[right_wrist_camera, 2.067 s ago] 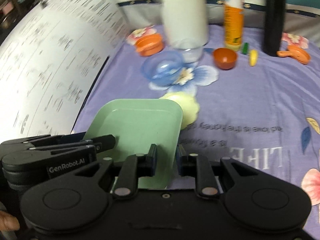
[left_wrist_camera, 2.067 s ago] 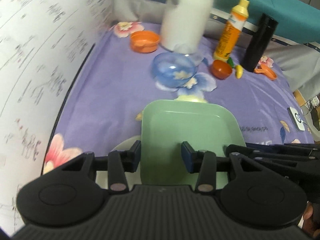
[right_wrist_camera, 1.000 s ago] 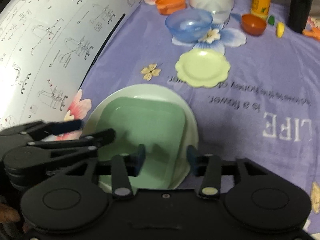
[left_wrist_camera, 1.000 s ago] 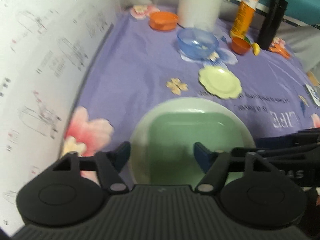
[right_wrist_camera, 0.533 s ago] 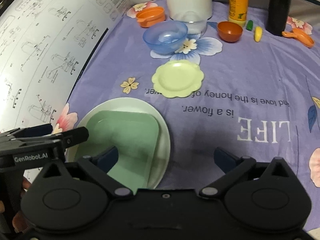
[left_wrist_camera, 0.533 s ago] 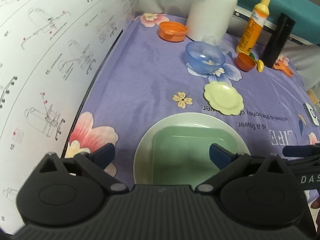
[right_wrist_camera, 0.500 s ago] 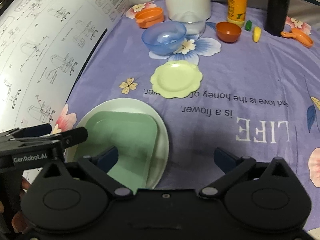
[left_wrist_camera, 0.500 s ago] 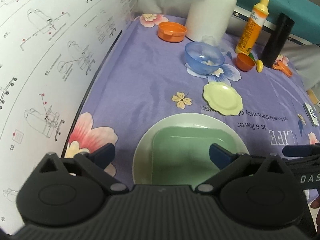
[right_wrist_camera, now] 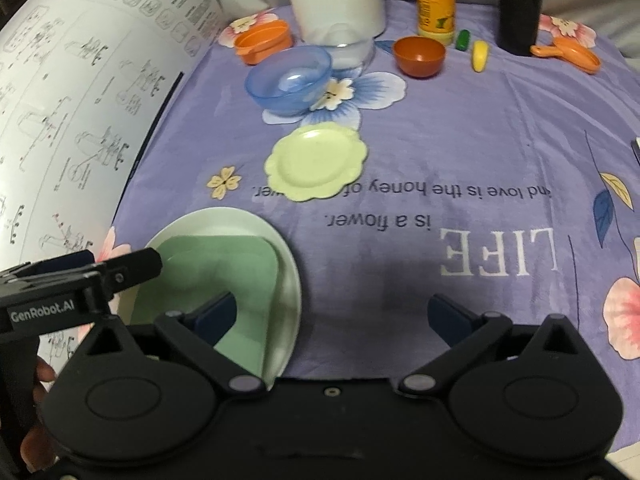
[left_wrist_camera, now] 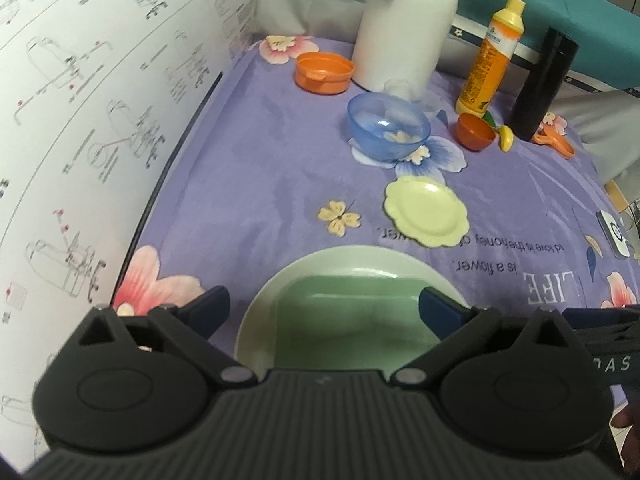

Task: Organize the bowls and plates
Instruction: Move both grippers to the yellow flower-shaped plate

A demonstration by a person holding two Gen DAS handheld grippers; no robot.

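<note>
A green square plate (left_wrist_camera: 352,320) lies on a white round plate (left_wrist_camera: 360,256) at the near edge of the purple cloth; both show in the right wrist view, the square plate (right_wrist_camera: 224,272) on the round one (right_wrist_camera: 240,220). A small yellow scalloped plate (left_wrist_camera: 426,210) (right_wrist_camera: 316,164) lies beyond them. A blue bowl (left_wrist_camera: 388,126) (right_wrist_camera: 290,78) and a small orange bowl (left_wrist_camera: 476,132) (right_wrist_camera: 418,56) stand farther back. My left gripper (left_wrist_camera: 324,306) is open and empty above the stacked plates. My right gripper (right_wrist_camera: 332,312) is open and empty, just right of the stack.
A white sheet of printed diagrams (left_wrist_camera: 80,100) rises along the left. At the back stand an orange tub (left_wrist_camera: 324,72), a white jug (left_wrist_camera: 404,24), a yellow bottle (left_wrist_camera: 488,56), a black bottle (left_wrist_camera: 544,84) and an orange scoop (right_wrist_camera: 572,54).
Both grippers let go of the green square plate onto the white round plate, opened wide and drew back. The right gripper has shifted to the right of the stack.
</note>
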